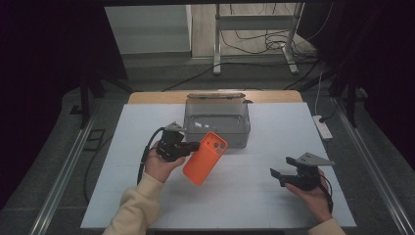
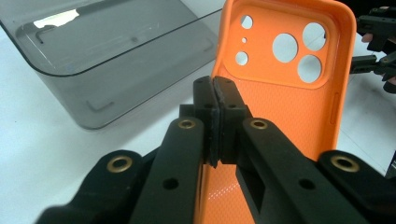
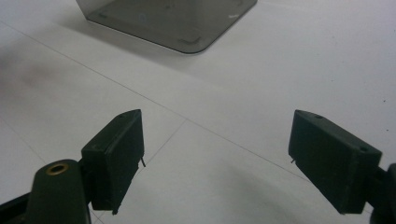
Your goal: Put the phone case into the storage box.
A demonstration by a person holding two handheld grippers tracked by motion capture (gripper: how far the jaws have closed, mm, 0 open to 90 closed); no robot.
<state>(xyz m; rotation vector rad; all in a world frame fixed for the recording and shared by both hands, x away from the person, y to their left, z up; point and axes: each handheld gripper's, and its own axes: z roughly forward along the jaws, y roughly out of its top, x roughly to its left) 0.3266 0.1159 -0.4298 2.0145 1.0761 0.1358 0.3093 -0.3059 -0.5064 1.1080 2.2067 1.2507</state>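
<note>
The left tool (image 1: 192, 146) is clamped on the long edge of an orange phone case (image 1: 205, 157), its 2 black jaws pressed together on the thin side wall. In the left gripper view the case (image 2: 280, 107) stands almost upright in the grip, its hollow inner face turned toward the camera, with 3 large round camera holes and 3 smaller ones near its top end. In the high view the case hangs tilted above the white desk (image 1: 244, 196), camera end up and toward the far side, lower end nearer the person; whether that lower end touches the desk I cannot tell.

Just behind the case sits a smoky grey transparent box (image 1: 217, 122), open at the top, on the far middle part of the desk. The case's upper end overlaps the box's front wall in the high view. In the left gripper view the box (image 2: 107, 56) lies to the left of the case.

The right tool (image 1: 280, 177) is held low over the right part of the desk, well apart from the case and the box. Its jaws stand wide apart with nothing between them, and in the right gripper view bare desk surface (image 3: 224, 84) shows between them, with a corner of the box (image 3: 173, 18) farther off.
</note>
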